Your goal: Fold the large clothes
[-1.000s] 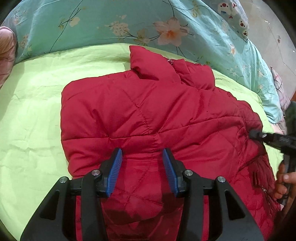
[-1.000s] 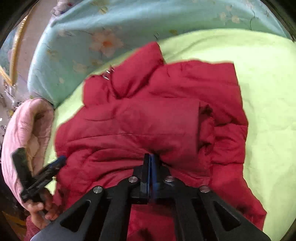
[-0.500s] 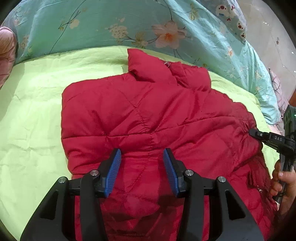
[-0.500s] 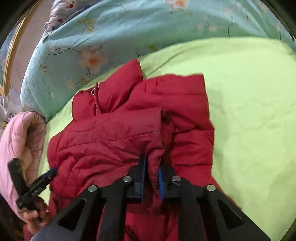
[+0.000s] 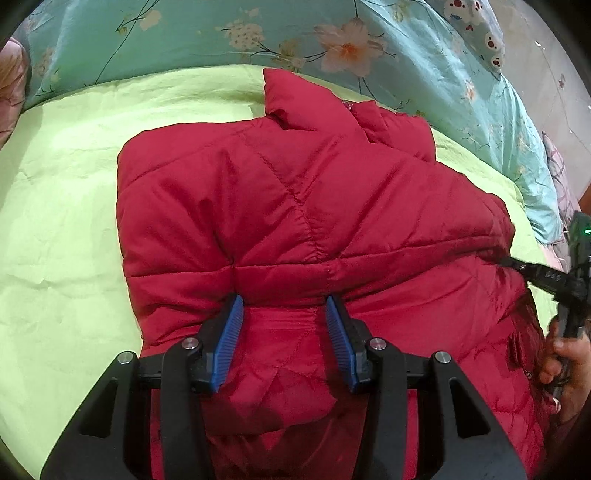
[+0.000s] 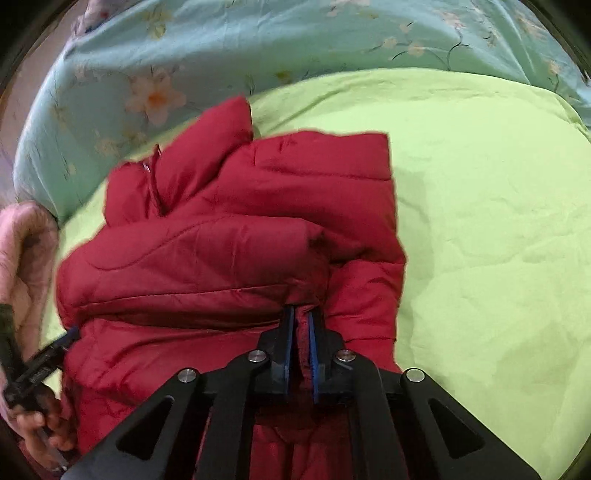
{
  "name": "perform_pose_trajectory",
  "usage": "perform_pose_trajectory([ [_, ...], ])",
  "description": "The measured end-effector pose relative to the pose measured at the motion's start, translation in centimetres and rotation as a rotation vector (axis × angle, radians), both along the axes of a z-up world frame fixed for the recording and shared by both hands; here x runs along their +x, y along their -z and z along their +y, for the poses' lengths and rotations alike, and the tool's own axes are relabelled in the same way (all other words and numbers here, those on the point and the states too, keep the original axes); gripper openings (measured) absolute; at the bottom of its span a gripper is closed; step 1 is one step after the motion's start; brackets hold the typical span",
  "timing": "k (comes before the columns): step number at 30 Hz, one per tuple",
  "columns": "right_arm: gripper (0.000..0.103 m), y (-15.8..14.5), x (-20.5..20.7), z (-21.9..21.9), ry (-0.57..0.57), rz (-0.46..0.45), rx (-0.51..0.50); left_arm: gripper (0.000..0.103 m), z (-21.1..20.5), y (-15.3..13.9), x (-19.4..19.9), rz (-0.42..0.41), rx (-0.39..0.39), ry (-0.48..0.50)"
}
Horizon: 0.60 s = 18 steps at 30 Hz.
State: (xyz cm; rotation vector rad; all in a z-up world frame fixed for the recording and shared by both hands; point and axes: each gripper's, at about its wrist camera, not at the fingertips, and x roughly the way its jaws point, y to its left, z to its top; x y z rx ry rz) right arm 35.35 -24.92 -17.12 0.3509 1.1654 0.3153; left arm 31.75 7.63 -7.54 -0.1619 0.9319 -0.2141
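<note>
A red quilted jacket (image 5: pixel 314 206) lies on the lime-green sheet (image 5: pixel 62 229) with its collar toward the pillows. My left gripper (image 5: pixel 284 310) stands at the near hem, its blue pads (image 5: pixel 231 328) set apart with a thick bunch of jacket pressed between them. My right gripper (image 6: pixel 301 325) pinches a thin fold of the jacket (image 6: pixel 221 251) near its folded sleeve, and its jaws are opening slightly. Each gripper shows in the other's view: the right one (image 5: pixel 517 264) at the jacket's right edge, the left one (image 6: pixel 72 332) at its left edge, each held by a hand.
A teal floral quilt (image 5: pixel 258 33) runs along the far side of the bed. A pink padded cloth (image 6: pixel 26 251) lies at the left in the right wrist view. Bare green sheet (image 6: pixel 480 240) spreads to the right of the jacket there.
The right gripper has tipped down toward the jacket, which now fills more of its view. Its pads, tight together a second ago, show a narrow fabric-filled gap. The left gripper has stayed put.
</note>
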Motion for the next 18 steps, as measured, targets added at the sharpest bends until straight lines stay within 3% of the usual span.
perform_pose_trajectory([
  [2, 0.021, -1.6, -0.8, -1.1, 0.038, -0.028, 0.0, 0.045, -0.1, 0.0, 0.0, -0.003, 0.006, -0.001],
  [5, 0.021, -5.0, -2.4, -1.4, 0.062, -0.13, -0.023, 0.045, -0.2, -0.1, 0.0, -0.006, 0.01, -0.005],
  [9, 0.021, -6.9, -2.8, 1.9, -0.066, -0.176, 0.014, 0.045, -0.2, 0.0, 0.0, -0.008, 0.011, -0.001],
  [11, 0.019, -5.8, -2.3, 3.6, -0.108, -0.146, -0.038, 0.045, 0.0, 0.0, 0.0, -0.008, 0.008, 0.001],
  [13, 0.018, -2.9, -1.1, 4.5, -0.129, -0.057, -0.096, 0.045, -0.1, 0.1, 0.1, -0.009, 0.016, 0.006],
  [15, 0.015, -0.1, -0.3, 4.0, -0.123, -0.003, -0.058, 0.045, -0.2, 0.2, 0.1, -0.01, 0.027, 0.007],
  [18, 0.015, 0.1, 0.1, 3.7, -0.12, 0.004, -0.046, 0.045, -0.2, 0.0, 0.0, -0.012, 0.028, 0.007],
])
